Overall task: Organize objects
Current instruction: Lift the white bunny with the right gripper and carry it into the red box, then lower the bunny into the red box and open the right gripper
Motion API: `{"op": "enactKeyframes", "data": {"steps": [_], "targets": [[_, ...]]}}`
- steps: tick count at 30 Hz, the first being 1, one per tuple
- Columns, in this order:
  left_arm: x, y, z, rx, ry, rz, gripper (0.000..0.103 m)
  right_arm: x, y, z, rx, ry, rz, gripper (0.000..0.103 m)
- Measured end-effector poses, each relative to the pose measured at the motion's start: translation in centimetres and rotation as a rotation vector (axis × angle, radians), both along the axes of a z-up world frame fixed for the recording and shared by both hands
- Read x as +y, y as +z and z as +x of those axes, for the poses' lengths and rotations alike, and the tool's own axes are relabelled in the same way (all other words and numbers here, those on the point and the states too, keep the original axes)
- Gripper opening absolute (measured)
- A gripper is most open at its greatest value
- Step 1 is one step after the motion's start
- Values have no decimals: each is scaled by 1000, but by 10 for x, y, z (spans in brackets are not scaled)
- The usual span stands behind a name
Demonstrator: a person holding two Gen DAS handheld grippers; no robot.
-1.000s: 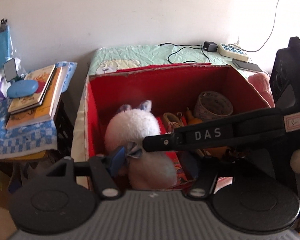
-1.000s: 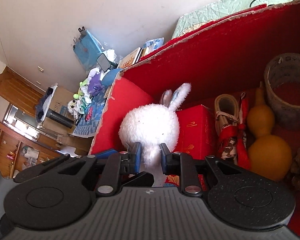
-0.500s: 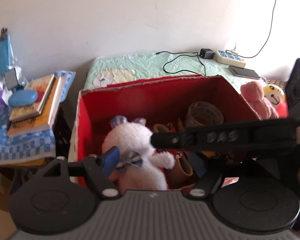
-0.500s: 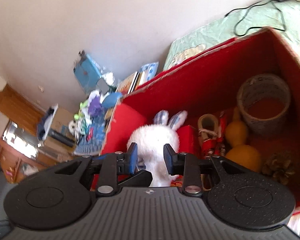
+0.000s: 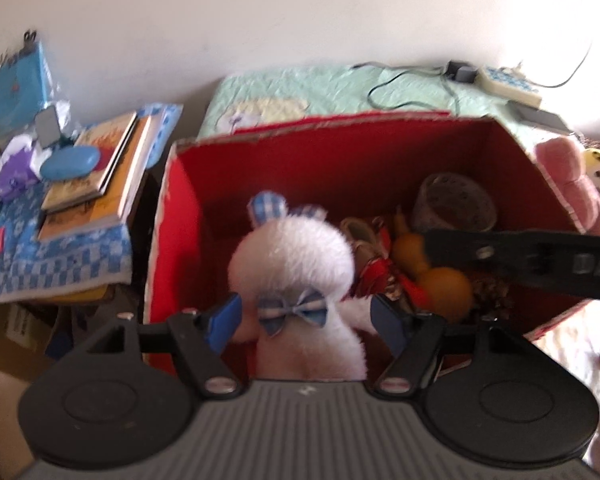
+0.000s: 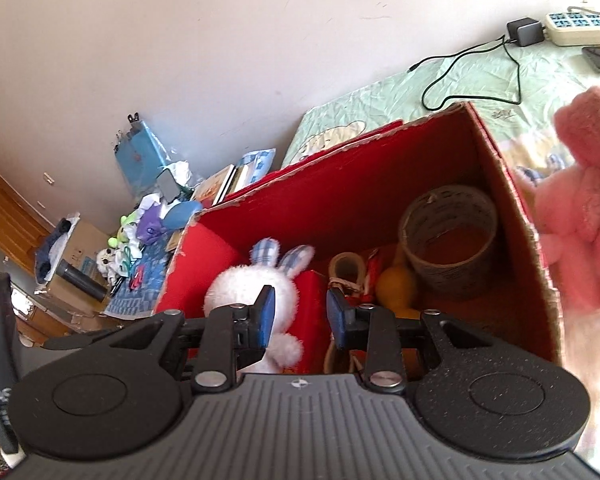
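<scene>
A white plush bunny (image 5: 292,256) with a blue checked bow stands upright in the left part of the red cardboard box (image 5: 380,148). My left gripper (image 5: 306,322) hangs just above it. Its jaws are closing, with the bunny's body between the blue pads, which do not press on it. My right gripper (image 6: 302,316) is open above the box (image 6: 380,168) with nothing held. The bunny (image 6: 244,284) shows behind its left pad. One black finger of the right gripper (image 5: 520,256) crosses the left wrist view.
The box also holds a yellow gourd (image 6: 396,288), a round woven holder (image 6: 448,248) and a pine cone (image 5: 492,292). A pink plush (image 6: 580,184) leans outside its right wall. Books (image 5: 100,176) lie on a checked cloth at left. A power strip (image 6: 580,26) lies on the green quilt.
My right gripper opened off the bunny and drew back and up. The left gripper's pads spread away from the bunny, and it pulled back. The bunny stays in the box.
</scene>
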State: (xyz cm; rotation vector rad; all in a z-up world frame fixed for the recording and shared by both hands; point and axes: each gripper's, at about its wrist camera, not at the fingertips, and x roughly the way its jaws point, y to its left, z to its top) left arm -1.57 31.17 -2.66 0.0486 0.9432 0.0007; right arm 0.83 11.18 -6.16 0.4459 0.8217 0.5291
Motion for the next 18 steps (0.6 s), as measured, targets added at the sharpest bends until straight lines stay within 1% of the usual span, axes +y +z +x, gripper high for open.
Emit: {"op": "enactKeyframes", "data": {"steps": [6, 10, 12, 15, 16, 18], "targets": [[7, -9, 6, 44, 54, 40, 73, -1, 1, -6, -17, -27, -61, 32], [9, -11, 6, 60, 72, 50, 76, -1, 2, -10, -27, -25, -83, 32], [9, -10, 7, 61, 77, 60, 76, 0, 3, -12, -37, -19, -100, 32], [8, -11, 7, 56, 93, 106, 77, 3, 4, -16, -49, -11, -121, 32], [9, -11, 7, 57, 93, 112, 75, 3, 4, -16, -50, -9, -124, 32], [10, -11, 8, 58, 94, 109, 75, 4, 5, -18, -50, -9, -126, 32]]}}
